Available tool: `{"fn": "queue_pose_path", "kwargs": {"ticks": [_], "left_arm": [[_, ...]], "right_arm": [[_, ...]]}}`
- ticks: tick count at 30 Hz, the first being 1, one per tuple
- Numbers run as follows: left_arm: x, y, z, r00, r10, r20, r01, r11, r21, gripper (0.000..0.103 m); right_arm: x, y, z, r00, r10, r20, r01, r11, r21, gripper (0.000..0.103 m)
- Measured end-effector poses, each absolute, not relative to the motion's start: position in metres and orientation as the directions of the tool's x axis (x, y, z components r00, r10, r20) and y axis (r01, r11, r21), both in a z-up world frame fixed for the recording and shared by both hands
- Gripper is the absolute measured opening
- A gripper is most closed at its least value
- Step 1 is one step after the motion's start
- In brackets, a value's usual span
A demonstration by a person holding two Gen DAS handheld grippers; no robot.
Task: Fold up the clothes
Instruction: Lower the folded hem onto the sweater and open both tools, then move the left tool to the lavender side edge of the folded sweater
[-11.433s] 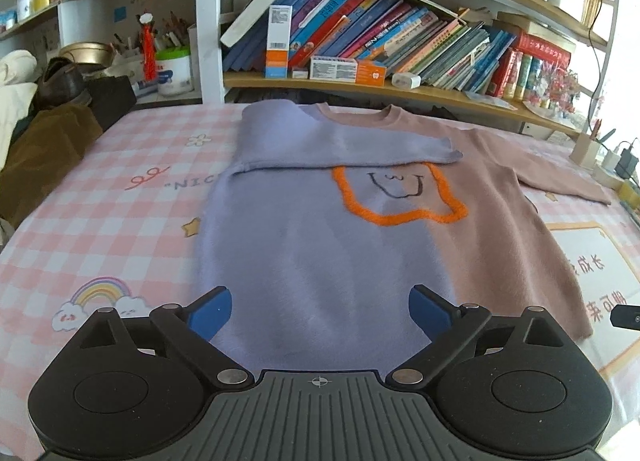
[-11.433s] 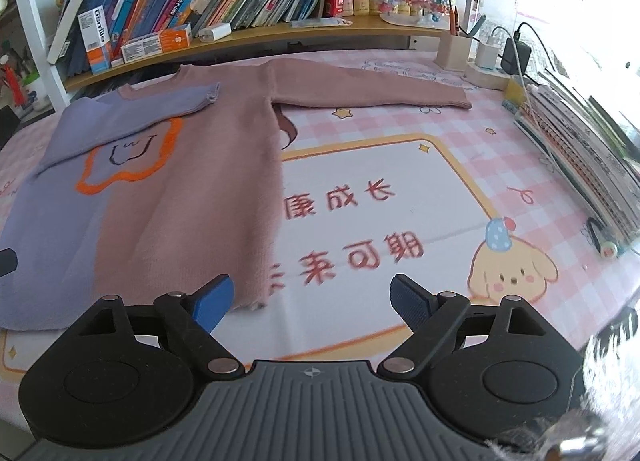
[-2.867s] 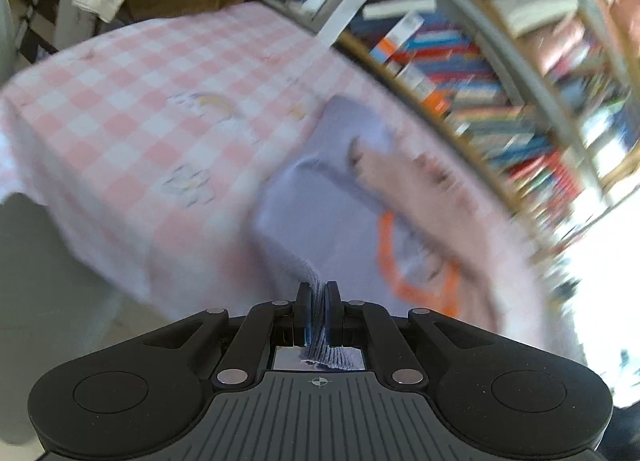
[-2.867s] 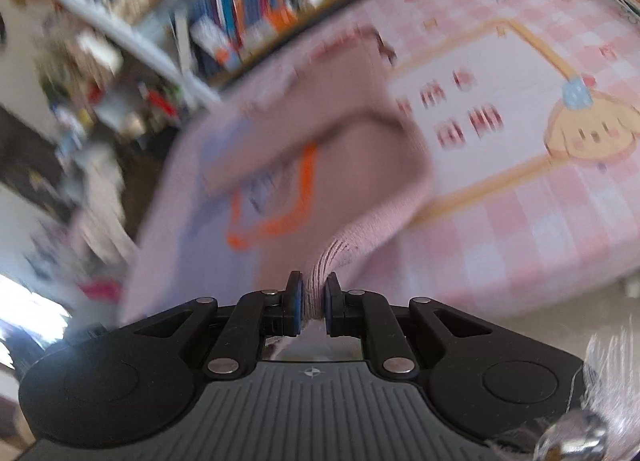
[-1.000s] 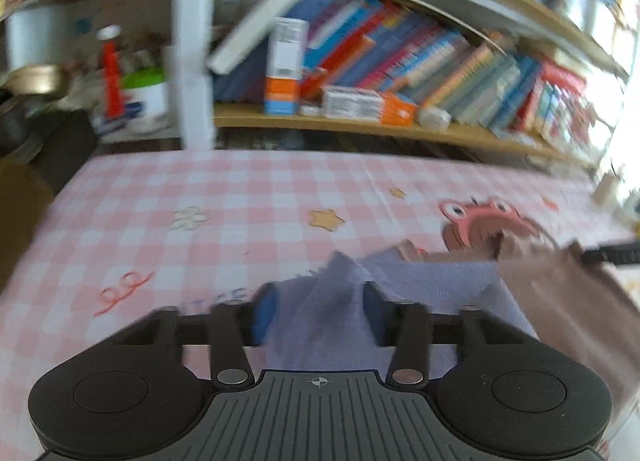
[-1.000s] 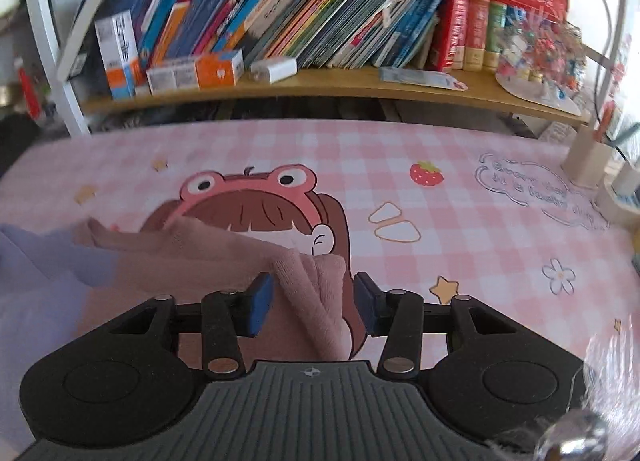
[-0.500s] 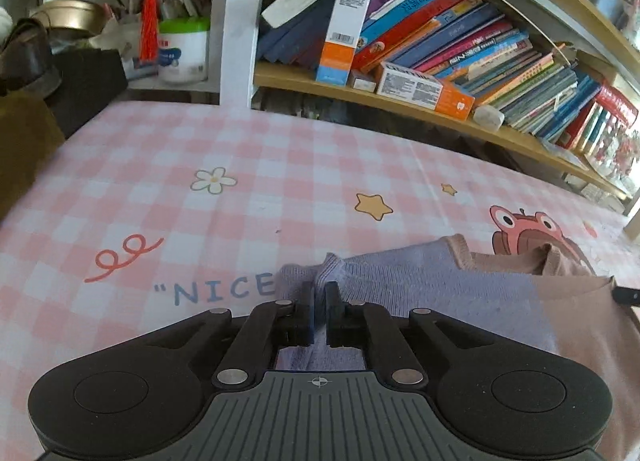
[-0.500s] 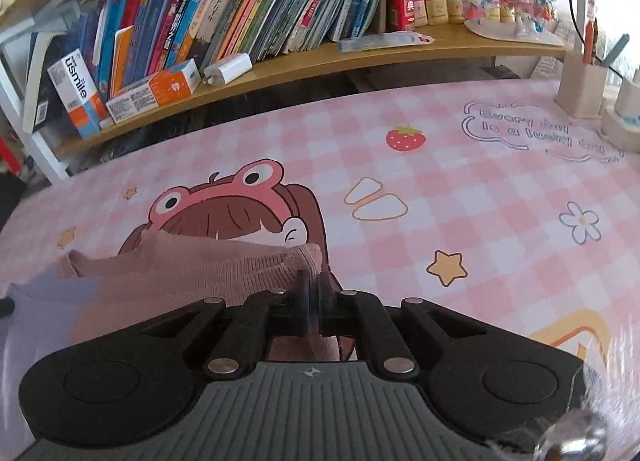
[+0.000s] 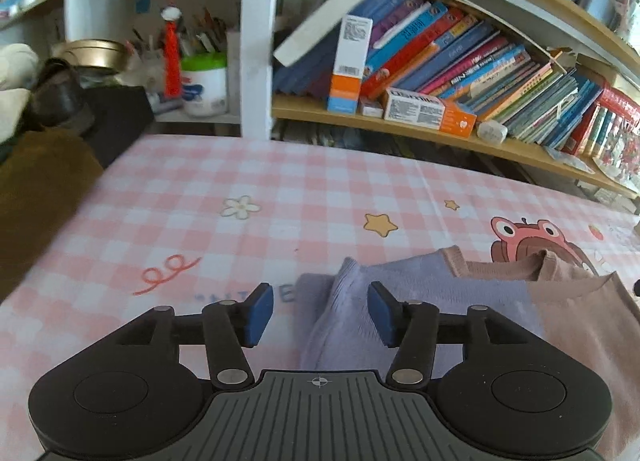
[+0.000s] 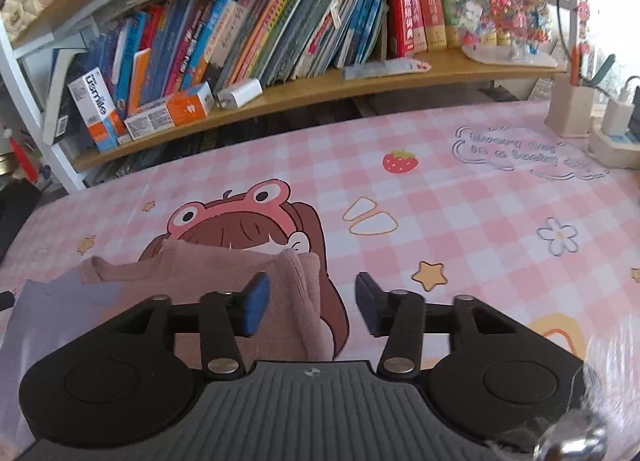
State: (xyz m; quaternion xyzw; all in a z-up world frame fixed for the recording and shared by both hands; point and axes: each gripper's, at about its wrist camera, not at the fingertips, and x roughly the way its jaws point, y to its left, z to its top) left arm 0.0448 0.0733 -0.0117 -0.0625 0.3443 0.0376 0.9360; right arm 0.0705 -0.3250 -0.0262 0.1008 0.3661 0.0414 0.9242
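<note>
A half-lilac, half-dusty-pink knit sweater (image 9: 460, 293) lies folded on the pink checked tablecloth (image 9: 280, 197). In the left wrist view my left gripper (image 9: 320, 315) is open, its blue pads either side of the sweater's lilac corner, which rests loose between them. In the right wrist view my right gripper (image 10: 308, 309) is open over the sweater's pink corner (image 10: 296, 285), which lies on the cloth between the pads. The lilac half shows at the left of the right wrist view (image 10: 52, 317). Neither gripper holds anything.
A bookshelf (image 9: 440, 61) full of books runs along the far edge of the table. A brown garment (image 9: 36, 189) and dark things lie at the far left. A pen holder (image 10: 568, 109) and chargers (image 10: 616, 121) stand at the far right.
Both grippers have opened and let go of the sweater corners they pinched half a second ago. The corners now lie on the table near the shelf.
</note>
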Motion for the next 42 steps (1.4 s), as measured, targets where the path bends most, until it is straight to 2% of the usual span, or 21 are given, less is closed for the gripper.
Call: {"fn": "queue_pose_path", "kwargs": {"ticks": [2,6,9,11,13,15,27,42], "left_arm": [[0.032,0.073,-0.008,0.764,0.04,-0.644,-0.128,0.988,-0.091,0.056],[0.002,0.064,-0.002,0.775,0.049,-0.63,-0.131,0.988,-0.083,0.067],[-0.019,0.054,0.001,0.775,0.053,-0.63,-0.127,0.989,-0.073,0.071],[-0.033,0.046,0.003,0.774,0.053,-0.631,-0.127,0.989,-0.073,0.074],[-0.047,0.038,0.003,0.773,0.057,-0.632,-0.133,0.988,-0.074,0.079],[-0.059,0.032,0.002,0.764,0.077,-0.64,-0.159,0.985,-0.071,0.079],[-0.119,0.004,-0.005,0.732,0.064,-0.678,-0.191,0.975,-0.113,0.084],[-0.139,-0.021,-0.014,0.696,0.02,-0.718,-0.184,0.971,-0.151,0.088]], "right_arm": [[0.06,-0.326,-0.022,0.735,0.149,-0.662,-0.009,0.978,0.21,0.055],[0.032,-0.326,-0.017,0.742,0.142,-0.656,-0.021,0.982,0.189,0.065],[0.011,-0.327,-0.016,0.741,0.135,-0.658,-0.024,0.984,0.174,0.074],[-0.003,-0.327,-0.016,0.74,0.124,-0.661,-0.022,0.987,0.16,0.083],[-0.019,-0.325,-0.015,0.738,0.111,-0.665,-0.024,0.99,0.138,0.084],[-0.033,-0.324,-0.015,0.735,0.101,-0.671,-0.028,0.992,0.12,0.088],[-0.101,-0.332,-0.025,0.706,0.103,-0.7,-0.027,0.993,0.119,0.092],[-0.136,-0.344,-0.03,0.687,0.091,-0.721,-0.022,0.994,0.104,0.092]]}}
